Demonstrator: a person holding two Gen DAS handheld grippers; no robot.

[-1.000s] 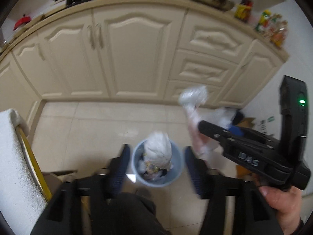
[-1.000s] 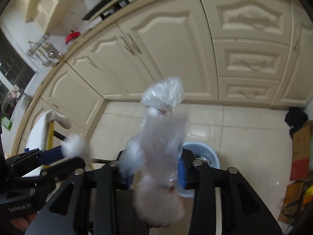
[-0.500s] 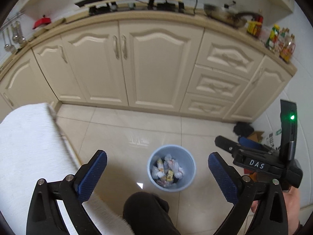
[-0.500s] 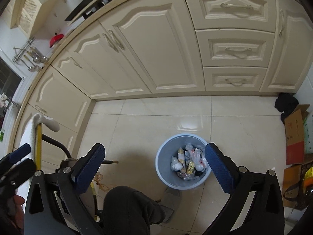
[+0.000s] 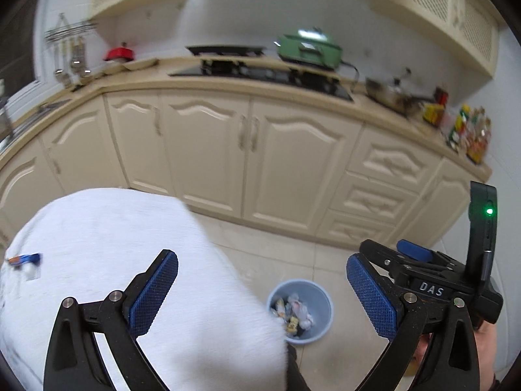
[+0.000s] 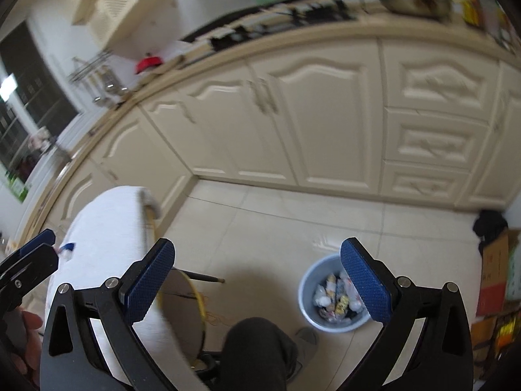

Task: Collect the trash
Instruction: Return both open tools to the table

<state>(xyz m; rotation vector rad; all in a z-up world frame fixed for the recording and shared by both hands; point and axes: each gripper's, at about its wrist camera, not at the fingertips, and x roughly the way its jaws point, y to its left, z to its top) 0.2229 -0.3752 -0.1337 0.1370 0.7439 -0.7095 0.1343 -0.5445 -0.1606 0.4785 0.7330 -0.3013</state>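
A light-blue trash bin (image 5: 315, 296) stands on the tiled floor, holding several crumpled wrappers and bags (image 5: 294, 309). My left gripper (image 5: 263, 293) hangs open and empty above the edge of a white-covered table (image 5: 130, 244), up and to the left of the bin. A small blue-and-orange wrapper (image 5: 26, 259) lies on that table at the far left. In the right wrist view my right gripper (image 6: 257, 282) is open and empty above the floor. The bin (image 6: 312, 277) sits low beside its right finger (image 6: 364, 283), and the wrapper (image 6: 66, 247) shows on the table (image 6: 104, 228).
Cream cabinets (image 5: 247, 163) run along the back under a counter with a stove and a green pot (image 5: 307, 50). The person's knee (image 6: 257, 342) and shoe are beside the bin. Cardboard boxes (image 6: 495, 267) and a dark bundle (image 6: 491, 224) fill the right corner.
Both grippers opened and let go of their plastic bags, which now lie in the bin. Both hands then rose and tilted up, bringing the white table and the countertop into view.
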